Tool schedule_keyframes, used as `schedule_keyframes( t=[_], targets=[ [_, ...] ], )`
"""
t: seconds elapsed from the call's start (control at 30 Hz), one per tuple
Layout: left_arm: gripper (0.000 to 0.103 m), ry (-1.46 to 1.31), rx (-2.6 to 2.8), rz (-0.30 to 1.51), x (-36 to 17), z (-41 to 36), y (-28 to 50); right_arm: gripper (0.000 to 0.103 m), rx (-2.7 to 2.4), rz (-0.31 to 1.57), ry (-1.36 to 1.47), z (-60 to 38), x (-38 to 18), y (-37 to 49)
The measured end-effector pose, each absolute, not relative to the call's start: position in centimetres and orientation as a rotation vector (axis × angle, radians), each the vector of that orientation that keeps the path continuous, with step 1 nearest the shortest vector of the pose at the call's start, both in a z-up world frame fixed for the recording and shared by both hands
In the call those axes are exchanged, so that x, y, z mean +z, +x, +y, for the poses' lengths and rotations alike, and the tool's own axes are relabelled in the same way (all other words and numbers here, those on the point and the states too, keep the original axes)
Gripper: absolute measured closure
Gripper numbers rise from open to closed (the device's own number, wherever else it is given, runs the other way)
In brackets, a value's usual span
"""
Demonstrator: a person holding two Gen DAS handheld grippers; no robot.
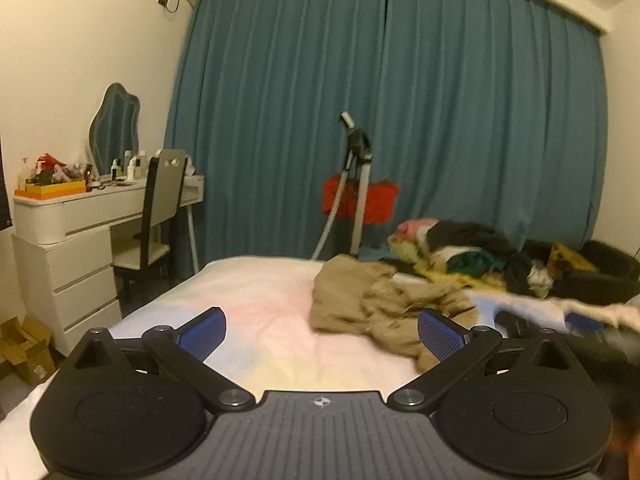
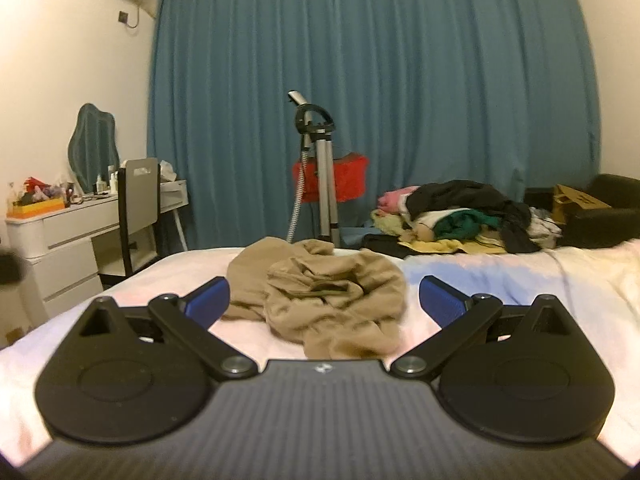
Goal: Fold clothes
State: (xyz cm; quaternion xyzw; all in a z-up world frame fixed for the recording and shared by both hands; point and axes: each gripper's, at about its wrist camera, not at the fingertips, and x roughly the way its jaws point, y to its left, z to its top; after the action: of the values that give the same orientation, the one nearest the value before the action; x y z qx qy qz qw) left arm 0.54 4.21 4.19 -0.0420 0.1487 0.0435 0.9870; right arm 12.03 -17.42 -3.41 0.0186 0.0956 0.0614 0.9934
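Only the left wrist view catches the other tool: a blurred dark shape with a blue pad at the right edge, the right gripper (image 1: 584,326), low over the bed (image 1: 256,308) beside a smeared strip of pale fabric (image 1: 560,304). That view also takes in cardboard boxes (image 1: 24,348) on the floor by the white dresser (image 1: 68,248). The right wrist view shows the crumpled tan garment (image 2: 320,292) head-on, lying on the bed (image 2: 500,280) directly between and just beyond its own blue fingertips; in the left wrist view the same tan garment (image 1: 384,304) sits off to the right, its near edge behind the right-hand fingertip. The left gripper (image 1: 322,334) is held level just above the mattress, jaws spread wide and empty. The right gripper (image 2: 324,298) is likewise level and low, jaws wide apart, grasping nothing. A pile of mixed clothes (image 2: 460,216) lies well behind the garment, before the blue curtain (image 2: 360,80).
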Motion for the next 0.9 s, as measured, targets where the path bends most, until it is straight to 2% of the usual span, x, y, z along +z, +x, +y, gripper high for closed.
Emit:
schedule_keyframes(
  t=[0.17, 0.23, 0.37, 0.57, 0.6, 0.63, 0.67, 0.7, 0.9],
  targets=[
    [0.0, -0.124, 0.078, 0.378, 1.8, 6.7, 3.4, 0.012, 0.165, 0.298, -0.08, -13.8, -5.5, 23.2],
    [0.0, -0.145, 0.073, 0.409, 0.5, 7.6, 5.0, 0.026, 0.179, 0.349, -0.126, -12.3, -6.8, 27.4],
    [0.0, -0.206, 0.074, 0.481, -2.4, 9.4, 8.7, 0.03, 0.182, 0.439, -0.212, -9.2, -10.0, 35.1],
    [0.0, -0.251, 0.039, 0.55, -6.7, 10.4, 13.3, 0.033, 0.169, 0.476, -0.197, -7.5, -12.3, 41.0],
    [0.0, -0.262, 0.034, 0.563, -7.2, 10.6, 14.0, 0.047, 0.172, 0.483, -0.175, -7.7, -12.2, 41.6],
    [0.0, -0.276, 0.028, 0.574, -7.7, 10.7, 14.7, 0.07, 0.168, 0.493, -0.155, -7.9, -11.9, 42.1],
    [0.0, -0.296, 0.018, 0.583, -8.1, 10.8, 15.1, 0.084, 0.15, 0.503, -0.141, -8.2, -11.5, 42.3],
    [0.0, -0.31, 0.01, 0.588, -8.4, 10.7, 15.5, 0.092, 0.139, 0.503, -0.131, -8.4, -10.8, 42.2],
    [0.001, -0.303, -0.031, 0.585, -8.5, 9.2, 15.4, 0.093, 0.18, 0.386, -0.057, -11.1, -4.5, 36.4]
  ],
)
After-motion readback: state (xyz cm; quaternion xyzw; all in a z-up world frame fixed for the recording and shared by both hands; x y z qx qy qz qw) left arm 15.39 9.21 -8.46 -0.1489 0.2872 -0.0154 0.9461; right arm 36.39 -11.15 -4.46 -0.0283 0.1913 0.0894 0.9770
